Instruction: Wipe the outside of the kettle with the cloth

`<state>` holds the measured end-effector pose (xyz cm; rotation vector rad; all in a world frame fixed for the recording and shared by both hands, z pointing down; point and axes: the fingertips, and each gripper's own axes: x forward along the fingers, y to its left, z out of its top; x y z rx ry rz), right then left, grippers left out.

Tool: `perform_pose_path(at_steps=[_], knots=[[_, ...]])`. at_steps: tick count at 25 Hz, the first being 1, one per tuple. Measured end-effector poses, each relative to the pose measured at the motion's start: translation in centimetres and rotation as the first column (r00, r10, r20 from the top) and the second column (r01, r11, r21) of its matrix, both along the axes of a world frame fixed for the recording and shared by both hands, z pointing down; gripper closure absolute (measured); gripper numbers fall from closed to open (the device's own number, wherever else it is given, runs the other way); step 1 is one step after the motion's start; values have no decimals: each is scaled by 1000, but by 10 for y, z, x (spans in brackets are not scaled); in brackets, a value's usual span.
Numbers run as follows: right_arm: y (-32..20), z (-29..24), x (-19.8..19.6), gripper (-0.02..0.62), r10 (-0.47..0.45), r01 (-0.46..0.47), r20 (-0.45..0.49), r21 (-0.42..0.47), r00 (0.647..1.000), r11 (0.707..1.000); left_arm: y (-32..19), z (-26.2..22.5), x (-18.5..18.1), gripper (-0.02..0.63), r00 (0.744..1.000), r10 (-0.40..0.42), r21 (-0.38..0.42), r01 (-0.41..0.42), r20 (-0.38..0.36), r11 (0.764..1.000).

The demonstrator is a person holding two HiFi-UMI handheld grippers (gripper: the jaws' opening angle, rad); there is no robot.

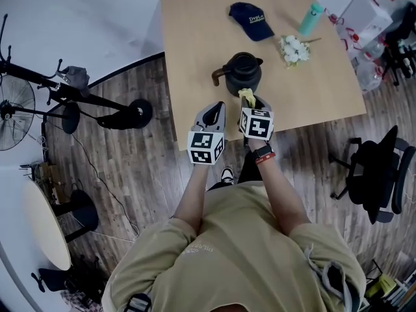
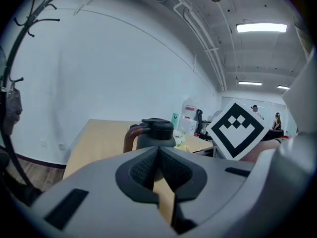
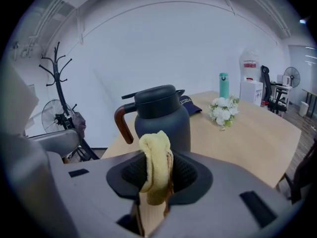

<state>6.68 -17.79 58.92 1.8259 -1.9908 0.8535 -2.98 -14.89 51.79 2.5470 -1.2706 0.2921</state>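
A dark kettle [image 1: 242, 73] with a brown handle stands upright near the front edge of the wooden table [image 1: 195, 38]. My right gripper [image 1: 250, 101] is shut on a yellow cloth [image 1: 247, 97], held just in front of the kettle. In the right gripper view the cloth [image 3: 155, 166] bulges out between the jaws, with the kettle [image 3: 157, 117] close behind it. My left gripper [image 1: 216, 112] hovers at the table's front edge, left of the right one, shut and holding nothing. In the left gripper view its jaws [image 2: 158, 161] meet, and the kettle [image 2: 152, 135] stands beyond them.
On the table's far side lie a navy cap [image 1: 252, 19], a teal bottle [image 1: 311, 18] and white flowers [image 1: 293, 49]. A black office chair [image 1: 377, 171] stands at the right. A coat stand [image 1: 71, 96] and a fan [image 1: 14, 111] are on the floor at the left.
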Motion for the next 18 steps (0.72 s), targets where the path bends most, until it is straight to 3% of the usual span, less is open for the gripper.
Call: perform_pose_path(at_steps=[5,18], knots=[[0,0,29,477,32,-32,-1,2,999,999,-5,1,19,586,1000,23,-3,-23,-5,1000],[-28,8,74,477,8,-8,-8,4,1000,1000,-25,17,48,586,999,36,-30,-36,-5,999]])
